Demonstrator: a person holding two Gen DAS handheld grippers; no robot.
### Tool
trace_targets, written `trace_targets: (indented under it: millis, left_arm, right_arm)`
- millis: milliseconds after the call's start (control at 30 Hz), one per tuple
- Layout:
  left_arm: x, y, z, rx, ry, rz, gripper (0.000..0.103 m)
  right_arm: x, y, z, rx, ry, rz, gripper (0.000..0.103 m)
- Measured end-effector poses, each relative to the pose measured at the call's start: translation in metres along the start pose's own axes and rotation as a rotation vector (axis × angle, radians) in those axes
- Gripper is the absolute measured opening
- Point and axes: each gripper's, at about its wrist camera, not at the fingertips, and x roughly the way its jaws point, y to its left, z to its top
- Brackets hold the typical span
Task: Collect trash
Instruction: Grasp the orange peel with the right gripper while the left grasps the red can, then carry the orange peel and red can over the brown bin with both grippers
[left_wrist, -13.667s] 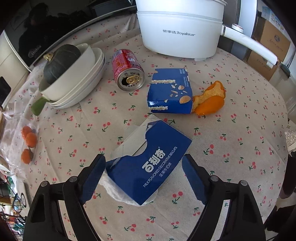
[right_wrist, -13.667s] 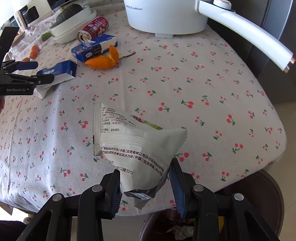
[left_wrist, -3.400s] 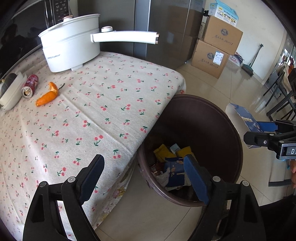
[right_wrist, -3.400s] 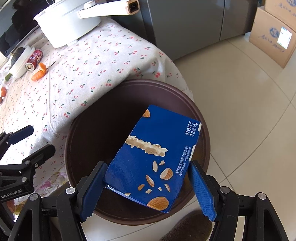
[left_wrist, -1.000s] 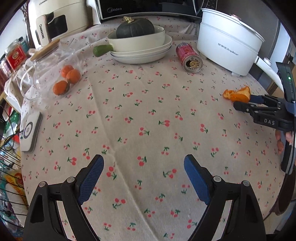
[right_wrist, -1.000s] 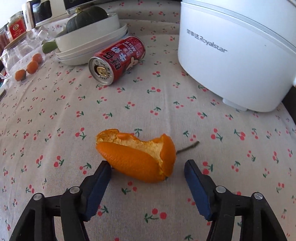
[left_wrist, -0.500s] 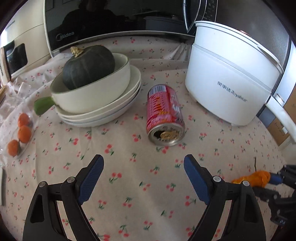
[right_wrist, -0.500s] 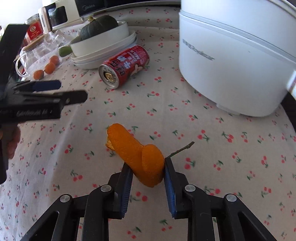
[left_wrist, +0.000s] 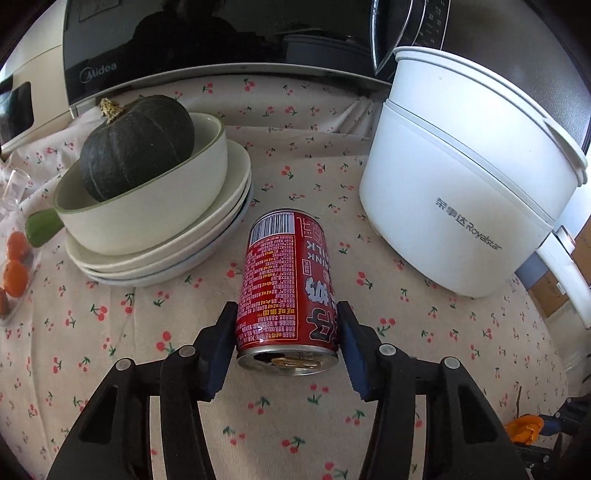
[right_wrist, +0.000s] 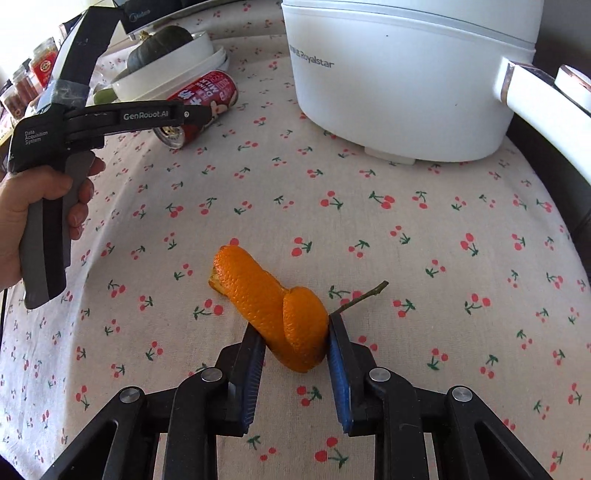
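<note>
A red drink can (left_wrist: 288, 280) lies on its side on the cherry-print tablecloth (left_wrist: 147, 332), open end towards the camera. My left gripper (left_wrist: 287, 325) is shut on the can near its open end. The can also shows in the right wrist view (right_wrist: 207, 99) with the left gripper (right_wrist: 195, 116) on it. My right gripper (right_wrist: 295, 343) is shut on a curled orange peel (right_wrist: 273, 306), which also shows in the left wrist view (left_wrist: 522, 432) at the lower right. A thin twig (right_wrist: 360, 297) lies beside the peel.
A white Royalstar cooker (left_wrist: 469, 192) with a long handle (right_wrist: 543, 99) stands at the right. Stacked cream bowls (left_wrist: 155, 236) holding a dark green pumpkin (left_wrist: 136, 144) stand at the left. A bag of small oranges (left_wrist: 14, 266) lies at the far left. A microwave (left_wrist: 221, 44) stands behind.
My left gripper has moved forward and closed on the red can. My right gripper still grips the orange peel and has barely moved.
</note>
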Motion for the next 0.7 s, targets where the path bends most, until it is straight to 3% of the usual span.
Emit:
trace_targets:
  millis: [367, 700]
  left_arm:
    - [-0.117, 0.014, -0.072, -0.005, 0.055, -0.051, 0.055]
    - [-0.207, 0.018, -0.147, -0.035, 0.072, -0.114, 0.055]
  right_arm:
    - [-0.062, 0.044, -0.026, 0.014, 0.060, -0.062, 0.029]
    - [-0.128, 0.077, -0.067, 0.099, 0.020, -0.083, 0.029]
